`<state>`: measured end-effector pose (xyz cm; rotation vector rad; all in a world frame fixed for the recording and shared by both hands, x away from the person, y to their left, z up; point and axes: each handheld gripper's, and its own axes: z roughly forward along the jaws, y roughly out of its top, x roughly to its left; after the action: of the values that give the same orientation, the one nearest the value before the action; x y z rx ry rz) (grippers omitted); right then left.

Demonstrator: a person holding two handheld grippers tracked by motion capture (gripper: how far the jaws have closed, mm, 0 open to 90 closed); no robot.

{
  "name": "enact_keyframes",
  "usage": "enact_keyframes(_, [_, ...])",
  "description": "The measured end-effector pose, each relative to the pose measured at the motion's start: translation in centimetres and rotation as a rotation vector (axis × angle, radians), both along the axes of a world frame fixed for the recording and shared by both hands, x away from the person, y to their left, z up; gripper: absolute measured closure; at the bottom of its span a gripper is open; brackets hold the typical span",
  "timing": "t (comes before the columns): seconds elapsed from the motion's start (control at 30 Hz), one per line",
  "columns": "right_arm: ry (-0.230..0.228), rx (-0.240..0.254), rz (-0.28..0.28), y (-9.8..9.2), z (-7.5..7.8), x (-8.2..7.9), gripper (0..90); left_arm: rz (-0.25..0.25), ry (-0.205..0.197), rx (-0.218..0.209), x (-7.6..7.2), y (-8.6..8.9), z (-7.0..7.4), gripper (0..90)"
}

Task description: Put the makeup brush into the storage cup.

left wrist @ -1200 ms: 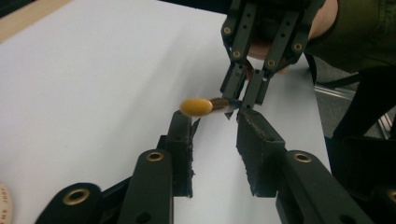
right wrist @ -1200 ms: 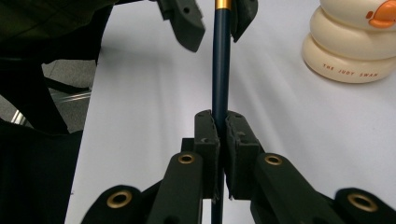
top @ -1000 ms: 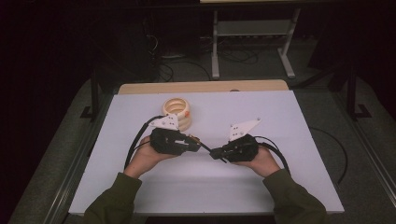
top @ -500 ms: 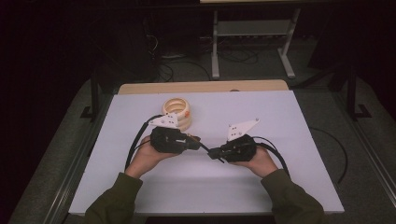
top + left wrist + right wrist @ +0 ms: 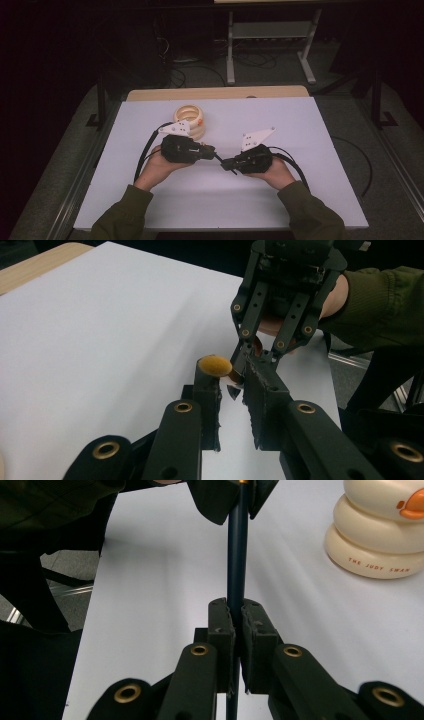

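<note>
Dark blue pen (image 5: 236, 545) spans between left gripper (image 5: 216, 151) and right gripper (image 5: 226, 163), both clamped.

My thin dark-blue pen barrel (image 5: 237, 555) has an orange-gold end cap (image 5: 215, 365). Black jaws. Cream stacked-ring plastic swan (image 5: 382, 527), orange beak.

We are holding the left gripper (image 5: 216, 151) and the right gripper (image 5: 227, 163) low over the table, tips pointing at each other and nearly meeting. The left jaws have just been closing; the right jaws are clamping tight. Both forearms are angling inward.
</note>
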<state>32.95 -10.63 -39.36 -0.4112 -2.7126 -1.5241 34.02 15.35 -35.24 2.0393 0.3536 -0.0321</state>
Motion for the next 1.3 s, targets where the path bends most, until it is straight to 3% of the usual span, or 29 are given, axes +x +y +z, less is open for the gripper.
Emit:
enact_keyframes(0.33, [0.001, -0.003, 0.012, 0.5, -0.3, 0.1, 83.8, -0.005, 0.029, -0.031, 0.0, -0.1, 0.0, 79.0])
enact_keyframes(0.5, [-0.02, -0.011, 0.021, 0.6, -0.4, 0.3, 83.6, -0.02, 0.037, -0.027, 0.1, -0.1, 0.1, 81.0])
enact_keyframes(0.7, [-0.015, -0.022, 0.03, 0.9, -0.5, 0.2, 83.3, -0.031, 0.045, -0.027, 0.1, -0.2, 0.1, 82.8])
enact_keyframes(0.73, [-0.032, -0.03, 0.034, 0.9, -0.5, 0.4, 83.3, -0.031, 0.047, -0.027, 0.1, -0.2, 0.1, 82.9])
enact_keyframes(0.8, [-0.019, -0.026, 0.031, 1.0, -0.5, 0.3, 83.3, -0.029, 0.051, -0.03, 0.1, -0.2, 0.1, 83.1])
enact_keyframes(1.3, [-0.028, -0.028, 0.031, 1.1, -0.6, 0.4, 81.8, -0.026, 0.041, -0.016, 0.1, -0.2, 0.1, 83.6])
